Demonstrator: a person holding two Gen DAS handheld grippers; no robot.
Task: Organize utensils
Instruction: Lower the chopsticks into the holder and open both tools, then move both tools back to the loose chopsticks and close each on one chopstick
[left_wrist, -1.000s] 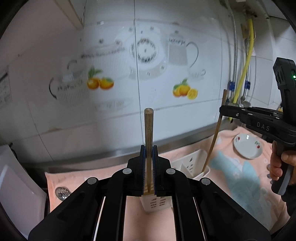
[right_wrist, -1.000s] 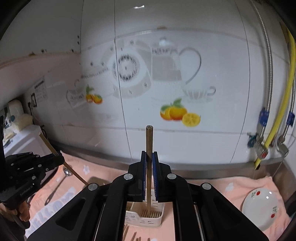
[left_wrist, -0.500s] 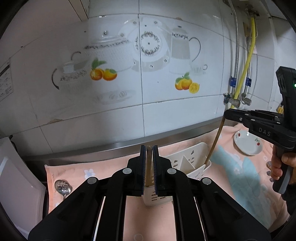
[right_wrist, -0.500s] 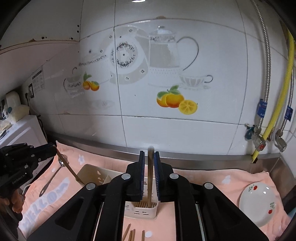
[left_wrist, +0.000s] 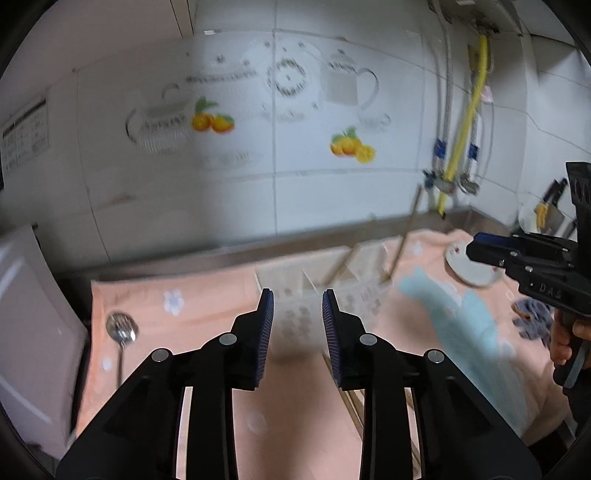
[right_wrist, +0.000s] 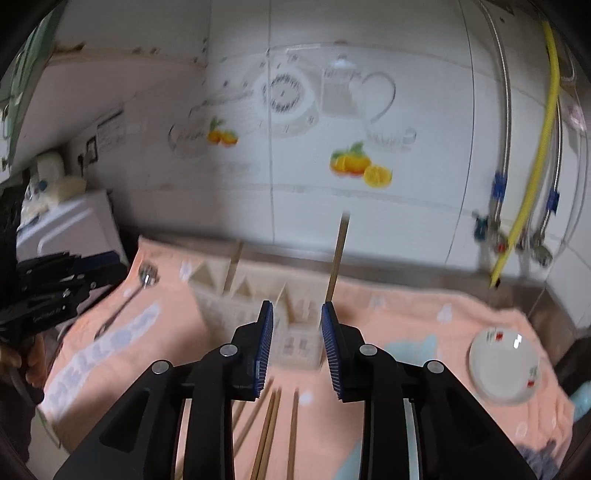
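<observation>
Right wrist view | right gripper (right_wrist: 297, 325) fingers opening, empty | chopstick (right_wrist: 338, 254) upright in holder (right_wrist: 236, 306) just beyond | left gripper (left_wrist: 297, 314) likewise

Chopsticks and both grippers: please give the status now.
Left gripper, right gripper: opening, nothing between fingers. Two chopsticks stand in the caddy; more lie loose on the towel. Nothing in the way.

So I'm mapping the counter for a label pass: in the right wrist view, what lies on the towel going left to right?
Spoon → white utensil holder → upright chopstick → small white dish.
</observation>
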